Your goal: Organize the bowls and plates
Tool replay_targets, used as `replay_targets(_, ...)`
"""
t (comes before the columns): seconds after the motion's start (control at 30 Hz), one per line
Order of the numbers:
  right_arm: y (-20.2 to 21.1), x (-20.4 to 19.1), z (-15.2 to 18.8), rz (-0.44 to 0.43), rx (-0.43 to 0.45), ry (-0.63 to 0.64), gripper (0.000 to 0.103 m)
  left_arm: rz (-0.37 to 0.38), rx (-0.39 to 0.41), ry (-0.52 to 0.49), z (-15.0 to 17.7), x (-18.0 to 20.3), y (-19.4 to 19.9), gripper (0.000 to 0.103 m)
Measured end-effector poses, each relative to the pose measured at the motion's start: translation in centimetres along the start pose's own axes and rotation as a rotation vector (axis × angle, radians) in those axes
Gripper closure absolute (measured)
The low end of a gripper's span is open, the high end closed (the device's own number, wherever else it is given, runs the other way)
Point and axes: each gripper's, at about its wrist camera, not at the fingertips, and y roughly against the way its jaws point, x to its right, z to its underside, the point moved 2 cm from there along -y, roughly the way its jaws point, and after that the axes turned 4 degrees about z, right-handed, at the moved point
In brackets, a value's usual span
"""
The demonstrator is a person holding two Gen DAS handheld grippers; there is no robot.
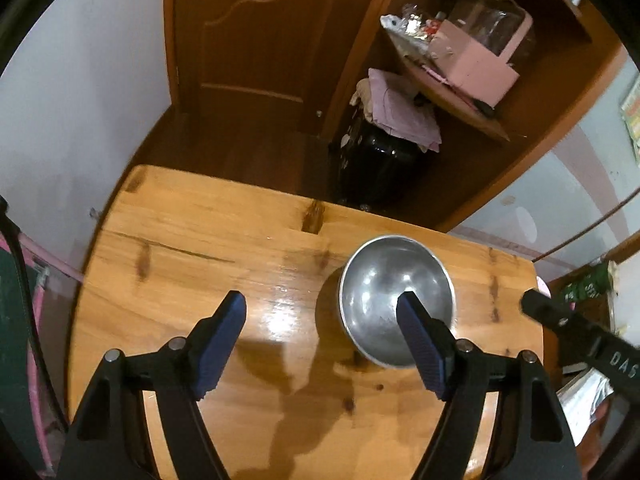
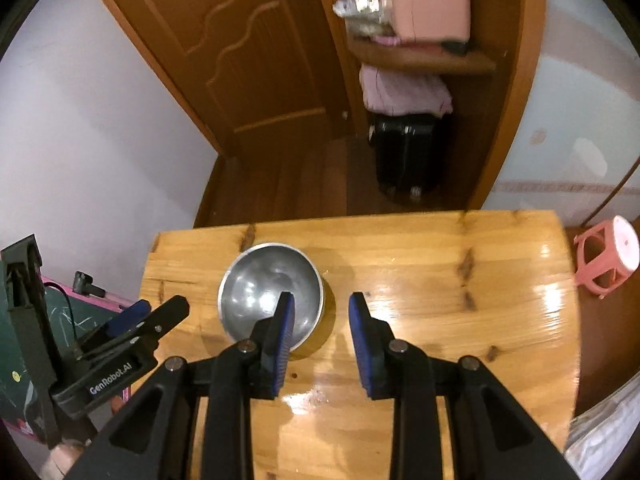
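Observation:
A steel bowl point(image 1: 394, 280) stands upright on the wooden table point(image 1: 192, 232). My left gripper point(image 1: 322, 306) is open and empty above the table, with its right finger over the bowl's near rim. In the right wrist view the bowl point(image 2: 260, 280) sits left of centre on the table point(image 2: 440, 264). My right gripper point(image 2: 321, 308) is open and empty, its left finger over the bowl's near right rim. The left gripper point(image 2: 140, 316) shows at the left edge of that view. No plates are in view.
Beyond the table's far edge are a wooden door point(image 1: 256, 40), a black suitcase point(image 1: 372, 168) with pink cloth on it, and a shelf with a pink box point(image 1: 476, 56). A pink stool point(image 2: 608, 256) stands to the table's right. A green board point(image 2: 20, 360) leans at the left.

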Motion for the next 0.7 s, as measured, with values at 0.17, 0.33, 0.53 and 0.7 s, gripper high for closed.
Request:
replay_targets(0.17,-3.8,0.0,0.0,-0.014,-0.060,-0.026,0.075,0.047,-0.060,0.065,0.8,-0.5,-3.9,0.036)
replay_targets(0.33,-6.4,0.3,0.3,-0.014,-0.122,-0.050,0.075,0.072,-0.106,0.120,1.7,-1.1,-6.8,0.046)
replay_targets(0.53,-7.7,0.9,0.9,-0.071,-0.176,-0.084,0.095,0.119,-0.128,0.094,1.9,-0.3,-7.9,0.090)
replay_targets(0.7,-6.5,0.5,1.6,-0.053,-0.181,-0.074,0.096,0.100,-0.133,0.059,2.2,0.8,-6.9,0.091)
